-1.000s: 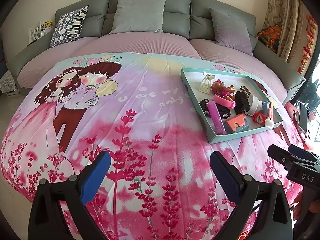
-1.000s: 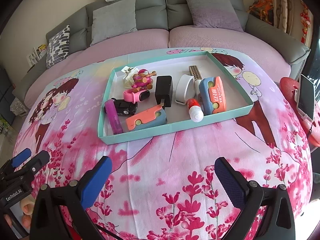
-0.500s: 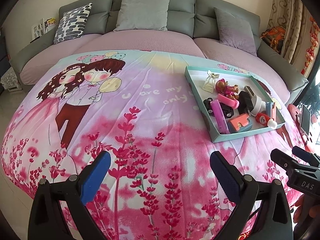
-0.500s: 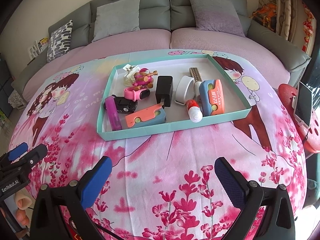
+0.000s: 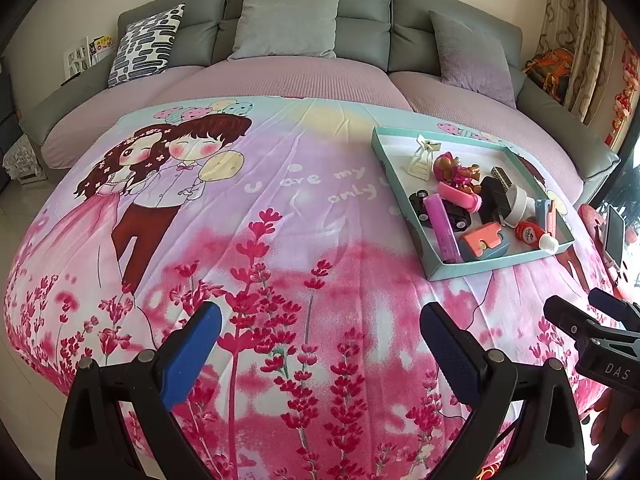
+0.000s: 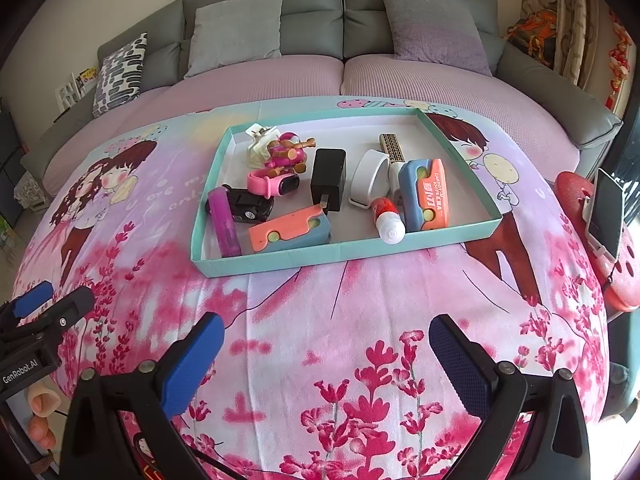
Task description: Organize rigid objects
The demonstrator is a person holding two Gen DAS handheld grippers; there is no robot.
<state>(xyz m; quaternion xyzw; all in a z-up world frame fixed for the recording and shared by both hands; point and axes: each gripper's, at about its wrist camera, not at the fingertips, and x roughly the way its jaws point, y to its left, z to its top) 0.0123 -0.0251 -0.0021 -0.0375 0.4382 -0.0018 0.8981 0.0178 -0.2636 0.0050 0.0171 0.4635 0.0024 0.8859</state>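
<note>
Both tools spread, holding nothing: left tool, right tool hover over bed; teal tray ahead of right tool corrals toys, charger, keeping them grouped

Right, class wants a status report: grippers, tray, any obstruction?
Left gripper open, empty. Right gripper open, empty, short of the tray. Toys and gadgets all inside it. Bedspread between is bare.

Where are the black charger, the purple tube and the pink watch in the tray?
black charger (image 6: 329, 179), right wrist view, middle of its top face
purple tube (image 6: 224, 222), right wrist view, mid-body
pink watch (image 6: 273, 182), right wrist view, on its strap beside the dark face
</note>
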